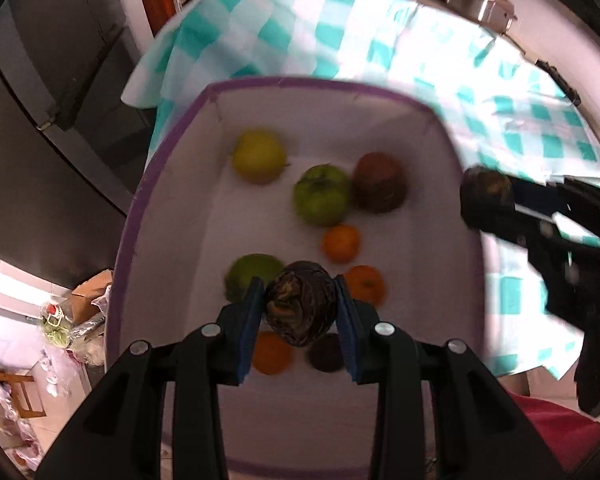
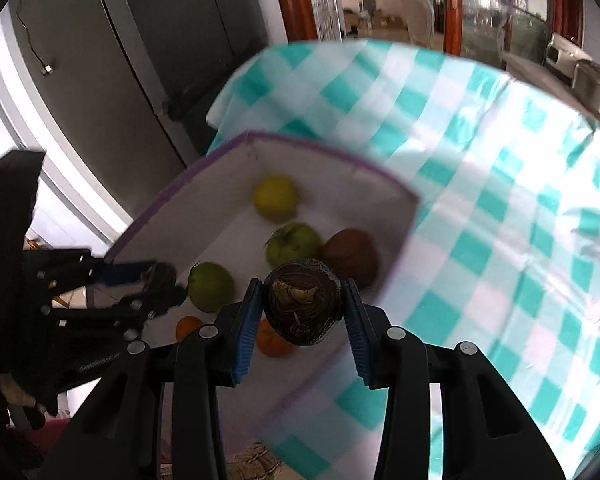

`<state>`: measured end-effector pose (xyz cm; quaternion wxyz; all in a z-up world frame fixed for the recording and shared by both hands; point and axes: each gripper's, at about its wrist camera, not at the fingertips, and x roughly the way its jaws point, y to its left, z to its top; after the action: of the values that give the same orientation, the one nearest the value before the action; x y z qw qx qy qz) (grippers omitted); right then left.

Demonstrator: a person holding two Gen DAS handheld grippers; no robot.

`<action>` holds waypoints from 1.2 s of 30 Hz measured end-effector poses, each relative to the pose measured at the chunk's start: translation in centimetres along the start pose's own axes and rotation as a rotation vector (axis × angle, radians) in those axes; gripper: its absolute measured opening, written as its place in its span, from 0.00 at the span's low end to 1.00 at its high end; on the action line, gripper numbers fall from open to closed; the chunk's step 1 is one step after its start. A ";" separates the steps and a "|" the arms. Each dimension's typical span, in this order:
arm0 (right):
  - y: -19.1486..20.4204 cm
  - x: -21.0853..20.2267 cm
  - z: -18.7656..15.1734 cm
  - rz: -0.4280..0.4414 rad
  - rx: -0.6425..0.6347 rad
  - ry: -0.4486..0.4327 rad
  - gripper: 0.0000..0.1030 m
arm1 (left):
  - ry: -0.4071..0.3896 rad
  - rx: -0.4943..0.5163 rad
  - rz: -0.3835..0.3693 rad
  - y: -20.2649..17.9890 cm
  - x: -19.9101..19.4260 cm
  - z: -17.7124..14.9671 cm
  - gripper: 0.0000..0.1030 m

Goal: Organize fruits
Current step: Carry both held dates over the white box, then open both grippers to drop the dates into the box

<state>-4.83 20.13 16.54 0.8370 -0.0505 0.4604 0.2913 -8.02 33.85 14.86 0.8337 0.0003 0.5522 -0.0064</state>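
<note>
Closest to each camera, a hand-held gripper grasps a dark, wrinkled brown fruit between its blue-padded fingers: the left hand-held gripper (image 1: 298, 304) is clenched on one dark fruit (image 1: 300, 307) over the near part of a white box with a purple rim (image 1: 128, 240), and the right hand-held gripper (image 2: 302, 306) is clenched on a second dark fruit (image 2: 302, 307), which hangs over the box's near right corner. Both loads look poised for release, so the step in hand seems to be dropping these two fruits into the box; the next move likely calls for lowering each one to a bare patch of the white floor and opening the fingers without knocking its neighbours. Below the left load lie an orange fruit (image 1: 272, 352) and a small dark fruit (image 1: 327, 353), both partly hidden by the fingers. Just beyond are a green fruit (image 1: 252, 276) and two small oranges (image 1: 365, 285) (image 1: 341, 243). Farther in sit a larger green fruit (image 1: 322, 195) touching a brown fruit (image 1: 379, 187), and a yellow fruit (image 1: 259, 156) near the far wall. The box rests on a desk covered by a teal-and-white checked cloth (image 2: 480, 200), with a dark cabinet (image 2: 120, 60) beyond. Motion blur softens everything, so the exact kinds of fruit are hard to tell, and the box's near wall is cut off behind the grippers.
</note>
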 end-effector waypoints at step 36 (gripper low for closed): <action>3.1 7.7 2.2 -0.112 -0.118 0.287 0.84 | -0.112 -0.024 -0.027 4.2 2.9 4.4 0.98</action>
<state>-1.74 26.88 12.20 0.7733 -0.1662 0.5538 0.2602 -2.80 38.03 13.85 0.8632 -0.0176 0.5045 -0.0110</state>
